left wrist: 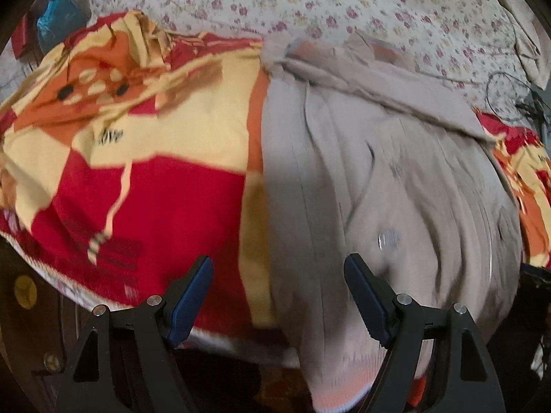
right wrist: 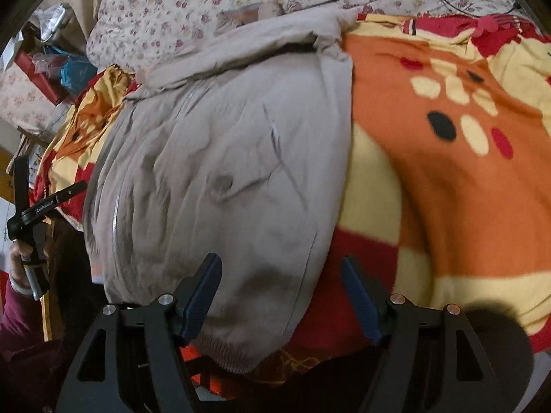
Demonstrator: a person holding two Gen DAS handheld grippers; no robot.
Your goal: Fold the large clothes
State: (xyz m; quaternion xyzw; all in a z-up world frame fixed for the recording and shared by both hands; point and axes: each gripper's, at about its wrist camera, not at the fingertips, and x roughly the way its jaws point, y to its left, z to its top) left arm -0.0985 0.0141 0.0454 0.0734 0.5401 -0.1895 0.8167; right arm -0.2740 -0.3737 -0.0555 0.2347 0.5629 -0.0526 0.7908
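A large beige jacket (left wrist: 396,179) lies spread on a red, orange and yellow blanket (left wrist: 144,158), its hood end toward the far side and its ribbed hem (right wrist: 237,347) at the near bed edge. My left gripper (left wrist: 279,275) hovers open above the jacket's left edge near the hem, nothing between its blue pads. My right gripper (right wrist: 280,272) hangs open over the jacket's right hem corner (right wrist: 275,327), nothing gripped. In the right wrist view the left gripper (right wrist: 38,203) shows at far left, held by a hand (right wrist: 19,258).
A floral sheet (left wrist: 310,3) covers the bed beyond the blanket. Black cables (left wrist: 516,93) lie at the far right. Bags and clutter (right wrist: 58,65) sit off the bed's left side. The dark bed edge and floor (left wrist: 41,344) lie below the hem.
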